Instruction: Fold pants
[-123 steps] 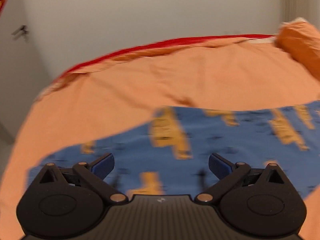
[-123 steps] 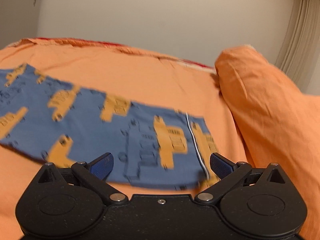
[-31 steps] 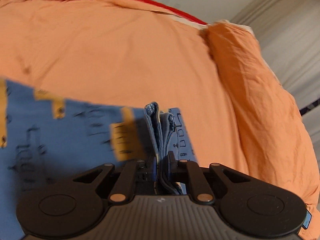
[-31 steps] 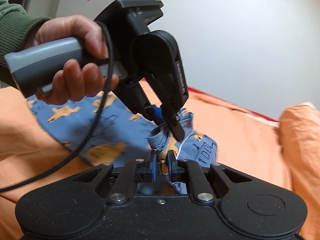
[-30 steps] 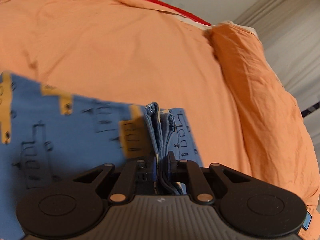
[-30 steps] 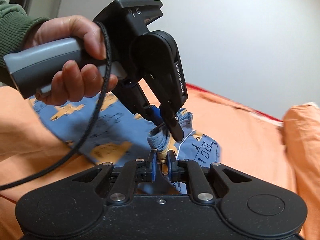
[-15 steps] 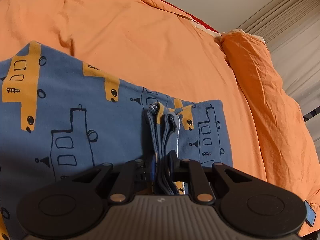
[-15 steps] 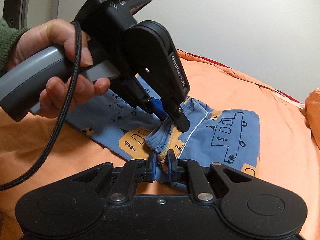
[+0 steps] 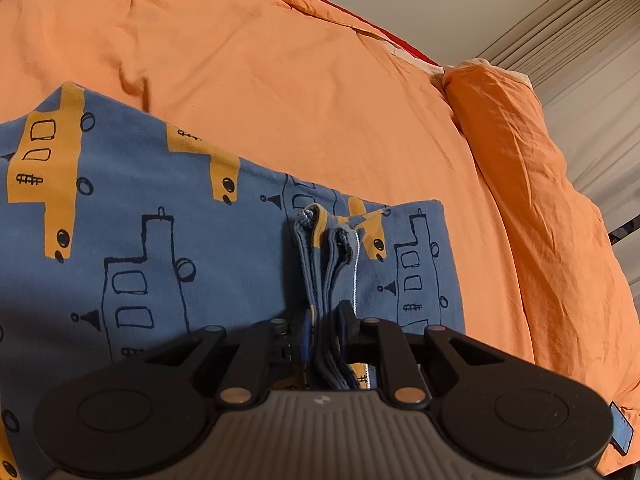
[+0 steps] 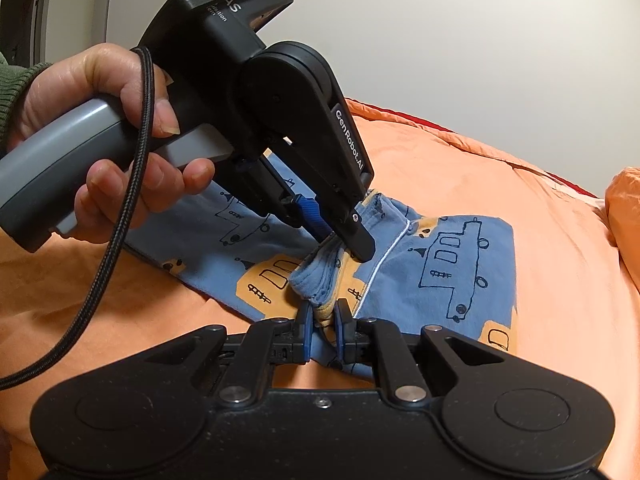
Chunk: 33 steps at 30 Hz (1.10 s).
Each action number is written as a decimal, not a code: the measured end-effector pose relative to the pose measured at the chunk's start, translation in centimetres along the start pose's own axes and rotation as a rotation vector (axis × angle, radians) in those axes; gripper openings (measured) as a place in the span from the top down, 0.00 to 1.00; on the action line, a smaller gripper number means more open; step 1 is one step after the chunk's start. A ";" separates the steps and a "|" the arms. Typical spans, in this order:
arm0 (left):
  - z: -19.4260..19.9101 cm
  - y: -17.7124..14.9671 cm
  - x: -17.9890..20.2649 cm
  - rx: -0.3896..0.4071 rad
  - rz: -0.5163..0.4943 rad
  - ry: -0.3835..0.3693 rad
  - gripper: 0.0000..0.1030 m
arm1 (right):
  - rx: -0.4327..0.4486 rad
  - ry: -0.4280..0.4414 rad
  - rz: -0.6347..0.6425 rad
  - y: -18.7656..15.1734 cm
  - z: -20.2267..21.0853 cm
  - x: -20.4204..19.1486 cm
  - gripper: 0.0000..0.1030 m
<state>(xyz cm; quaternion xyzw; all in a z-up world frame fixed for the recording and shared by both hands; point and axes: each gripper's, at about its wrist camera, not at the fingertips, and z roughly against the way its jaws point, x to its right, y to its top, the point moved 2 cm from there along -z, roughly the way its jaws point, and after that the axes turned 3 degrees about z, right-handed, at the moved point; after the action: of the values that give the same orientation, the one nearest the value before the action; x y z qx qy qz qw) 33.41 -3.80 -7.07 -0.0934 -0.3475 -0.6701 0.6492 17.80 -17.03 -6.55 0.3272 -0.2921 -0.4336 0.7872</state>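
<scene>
Left wrist view: one pair of blue cotton pants with orange and outlined vehicle prints lies on one orange bedsheet, one orange pillow beside it. The left gripper pinches a bunched pants edge.

Right wrist view: two grippers; the right gripper also clamps that bunch, and one hand grips the left tool's handle.

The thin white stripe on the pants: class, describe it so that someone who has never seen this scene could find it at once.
Start at the orange bedspread and find the blue pants with yellow vehicle prints lying on it. Where the right gripper pinches a bunched edge, the white stripe runs up across the blue cloth. It is the only white line; the other lines are dark drawings.
</scene>
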 end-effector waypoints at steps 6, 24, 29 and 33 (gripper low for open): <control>-0.1 0.1 -0.1 -0.003 0.009 0.000 0.85 | 0.002 -0.001 -0.008 0.0 0.1 0.0 0.88; 8.6 1.0 -3.3 0.065 -0.008 0.024 0.90 | 0.083 0.143 -0.015 4.6 0.9 -3.6 0.90; 10.7 0.3 -8.1 0.074 0.084 0.069 0.90 | 0.076 0.234 0.013 5.7 -1.0 -7.0 0.90; 10.5 -0.5 -11.3 0.068 0.135 0.070 0.87 | 0.031 0.263 0.043 5.2 -2.7 -9.3 0.89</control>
<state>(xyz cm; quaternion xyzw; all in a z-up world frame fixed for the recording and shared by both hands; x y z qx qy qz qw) 31.11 11.45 -6.01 -0.0711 -0.3403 -0.6156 0.7073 18.18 -6.05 -5.81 0.3873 -0.2000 -0.3654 0.8225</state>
